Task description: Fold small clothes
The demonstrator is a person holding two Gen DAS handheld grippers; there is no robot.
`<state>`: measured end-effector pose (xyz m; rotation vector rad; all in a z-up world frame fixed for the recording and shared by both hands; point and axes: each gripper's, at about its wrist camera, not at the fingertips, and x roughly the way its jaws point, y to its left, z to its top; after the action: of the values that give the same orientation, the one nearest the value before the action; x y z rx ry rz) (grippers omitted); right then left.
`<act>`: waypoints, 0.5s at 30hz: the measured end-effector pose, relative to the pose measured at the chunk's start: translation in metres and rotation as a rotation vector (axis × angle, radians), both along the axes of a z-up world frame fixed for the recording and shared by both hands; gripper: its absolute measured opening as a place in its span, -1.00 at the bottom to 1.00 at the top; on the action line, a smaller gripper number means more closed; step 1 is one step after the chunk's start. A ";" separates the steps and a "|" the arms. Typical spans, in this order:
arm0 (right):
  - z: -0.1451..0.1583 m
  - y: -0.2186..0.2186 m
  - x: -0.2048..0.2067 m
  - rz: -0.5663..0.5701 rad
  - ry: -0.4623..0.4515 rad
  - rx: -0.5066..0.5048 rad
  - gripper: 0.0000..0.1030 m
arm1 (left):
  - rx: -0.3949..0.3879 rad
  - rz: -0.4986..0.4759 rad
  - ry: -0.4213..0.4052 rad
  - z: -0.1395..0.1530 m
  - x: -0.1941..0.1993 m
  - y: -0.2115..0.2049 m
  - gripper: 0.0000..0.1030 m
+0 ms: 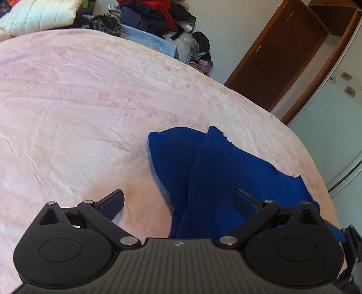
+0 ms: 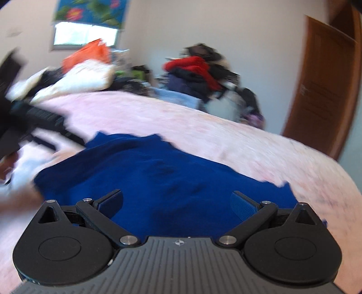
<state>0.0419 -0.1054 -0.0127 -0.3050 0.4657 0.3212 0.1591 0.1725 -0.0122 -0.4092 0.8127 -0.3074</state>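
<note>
The bed (image 1: 79, 101), covered by a pink blanket, is carrying everything here. The blue garment (image 1: 221, 171) is lying near the front edge of the bed, half folded, with one layer turned over another and a ridge standing up along the middle. A heap of other clothes (image 1: 153, 15) is sitting at the far side of the bed, well apart from the garment.

The left tool (image 1: 179, 201) is hovering over the garment's left border, wide open and holding nothing. The right tool (image 2: 177, 201) is standing over the cloth, also spread wide and empty; its view is blurred, so it seems to be moving fast.

The soft blanket may be getting pinched together with the cloth. A quick grab could be catching only the upper layer, so the fold is opening. The raised ridge may be sliding sideways, leaving the edges uneven.
</note>
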 end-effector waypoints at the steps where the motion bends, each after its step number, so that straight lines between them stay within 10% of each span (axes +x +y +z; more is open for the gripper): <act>1: 0.000 0.011 -0.006 0.040 0.000 -0.022 0.96 | -0.024 -0.007 0.011 -0.002 0.005 0.003 1.00; 15: -0.031 0.112 -0.038 0.136 -0.029 -0.368 0.96 | -0.233 -0.182 0.166 -0.020 0.084 -0.013 1.00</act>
<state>0.0035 0.0069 -0.0436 -0.7006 0.4754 0.3622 0.2429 0.1593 -0.0326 -0.5858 0.9834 -0.5465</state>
